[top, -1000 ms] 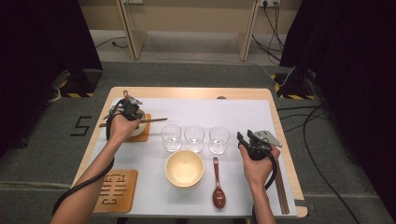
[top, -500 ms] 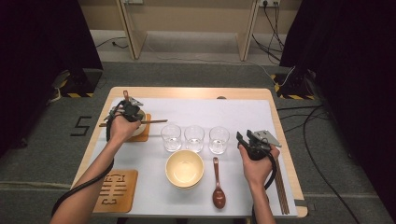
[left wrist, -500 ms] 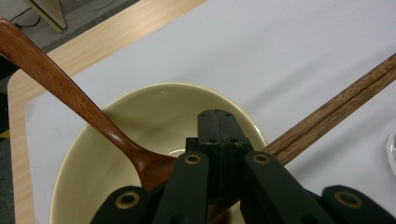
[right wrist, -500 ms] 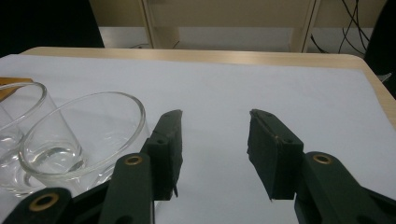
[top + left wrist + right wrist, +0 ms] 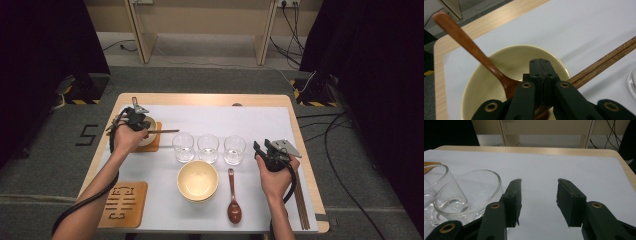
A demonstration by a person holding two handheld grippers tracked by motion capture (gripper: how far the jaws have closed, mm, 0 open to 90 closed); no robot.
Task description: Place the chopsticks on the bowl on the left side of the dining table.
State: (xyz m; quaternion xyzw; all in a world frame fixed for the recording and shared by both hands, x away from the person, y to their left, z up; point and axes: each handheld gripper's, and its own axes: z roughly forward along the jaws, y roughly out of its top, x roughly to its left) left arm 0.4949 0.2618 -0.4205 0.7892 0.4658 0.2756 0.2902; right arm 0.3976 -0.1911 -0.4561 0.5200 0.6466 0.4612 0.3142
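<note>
Over the small bowl: left hand-held gripper [image 5: 541, 72], its jaws pressed together on a pair of chopsticks [image 5: 604, 62], just above the bowl's hollow.
Chopsticks, look: dark brown grained wood, two slim sticks lying side by side as one bar, level.
Chopsticks, place: they cross the small bowl's rim and reach out over the white mat toward the row of glasses.
Small bowl [image 5: 486, 80]: cream, round, glossy, standing on a wooden coaster [image 5: 152, 145].
Small bowl, contents: a reddish-brown wooden spoon [image 5: 471, 47], its scoop down inside, its handle leaning up over the rim away from the chopsticks.
Beside the small bowl, along the mat: three clear glasses in a row; the nearest glass [image 5: 183, 147] lies just off the chopstick tips. All three look empty.
Nearer the person than the small bowl: a larger cream bowl [image 5: 198, 180], nothing in it, with a second wooden spoon [image 5: 233, 197] lying flat on the mat next to it.
Far across the surface [image 5: 210, 98] from the small bowl: right hand-held gripper [image 5: 538, 195], jaws spread apart with nothing between them, next to the last glass [image 5: 469, 192].
Same side, at the mat's edge: another pair of chopsticks [image 5: 301, 200], lying flat.
Below the small bowl, at the near corner: a carved wooden trivet [image 5: 123, 203].
</note>
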